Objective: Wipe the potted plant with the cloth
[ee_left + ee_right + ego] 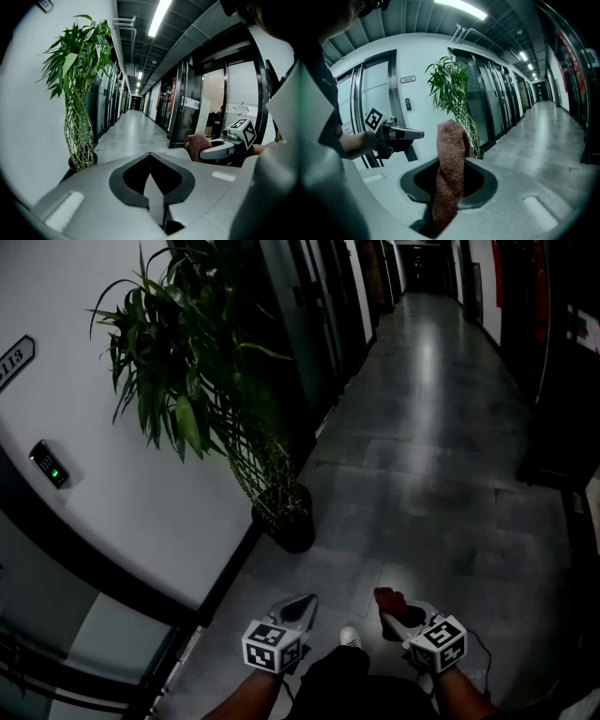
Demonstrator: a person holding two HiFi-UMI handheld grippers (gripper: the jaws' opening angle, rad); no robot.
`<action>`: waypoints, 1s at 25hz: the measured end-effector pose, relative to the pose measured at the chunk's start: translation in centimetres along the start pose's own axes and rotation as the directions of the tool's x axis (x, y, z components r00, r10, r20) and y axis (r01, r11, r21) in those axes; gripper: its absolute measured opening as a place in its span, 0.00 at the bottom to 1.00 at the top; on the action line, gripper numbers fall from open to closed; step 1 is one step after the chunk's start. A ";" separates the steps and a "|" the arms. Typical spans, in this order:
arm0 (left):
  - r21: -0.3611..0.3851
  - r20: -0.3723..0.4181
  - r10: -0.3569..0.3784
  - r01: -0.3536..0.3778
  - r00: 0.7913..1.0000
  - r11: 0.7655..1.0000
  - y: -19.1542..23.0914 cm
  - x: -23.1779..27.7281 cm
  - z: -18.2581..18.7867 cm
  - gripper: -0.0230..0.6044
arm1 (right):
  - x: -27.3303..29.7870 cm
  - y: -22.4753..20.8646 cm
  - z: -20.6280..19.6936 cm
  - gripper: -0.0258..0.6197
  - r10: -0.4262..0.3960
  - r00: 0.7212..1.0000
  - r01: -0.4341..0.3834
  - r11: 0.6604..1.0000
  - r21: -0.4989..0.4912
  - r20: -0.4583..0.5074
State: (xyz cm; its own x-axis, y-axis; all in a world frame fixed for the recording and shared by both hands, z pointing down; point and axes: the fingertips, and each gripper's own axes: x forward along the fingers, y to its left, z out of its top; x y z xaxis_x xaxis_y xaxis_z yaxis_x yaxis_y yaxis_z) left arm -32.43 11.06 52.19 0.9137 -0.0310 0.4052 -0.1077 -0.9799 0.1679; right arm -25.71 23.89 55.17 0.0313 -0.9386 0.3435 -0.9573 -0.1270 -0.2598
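Here we face the potted plant (258, 470), braided stems, green leaves, right gripper (452, 161) pinching a reddish, perhaps terry, cloth (451, 138), left gripper (150, 155) closed, empty.

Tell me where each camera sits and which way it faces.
Head view: on the person's head, looking steeply down at corridor floor and potted plant; forearms, left gripper, right gripper show.
Left gripper view: on the left gripper, along its shut fingers down the corridor; right gripper at right.
Right gripper view: on the right gripper, past the cloth in its fingers toward the plant; left hand shows.
Shared: the plant, all three.
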 end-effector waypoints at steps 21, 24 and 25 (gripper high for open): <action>-0.040 0.006 0.060 -0.059 0.998 0.997 8.3 9.4 4.2 0.07 | 9.4 -8.6 6.3 0.15 0.053 0.999 -0.054 0.997 -0.063 -0.011; -0.074 0.023 0.098 -0.096 0.995 0.993 10.6 10.6 5.9 0.07 | 11.3 -9.6 8.4 0.15 0.083 0.996 -0.084 0.993 -0.081 -0.018; -0.082 0.033 0.104 -0.101 0.994 0.991 11.1 11.1 6.7 0.07 | 11.9 -10.1 9.2 0.15 0.091 0.996 -0.093 0.991 -0.093 -0.022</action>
State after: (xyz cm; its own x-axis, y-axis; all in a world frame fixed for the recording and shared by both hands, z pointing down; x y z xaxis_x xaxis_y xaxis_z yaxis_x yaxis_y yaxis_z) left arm -20.84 -1.51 52.52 0.9100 -0.1392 0.3905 -0.2312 -0.9523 0.1993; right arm -13.06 11.05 53.53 -0.0622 -0.9392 0.3378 -0.9787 -0.0090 -0.2053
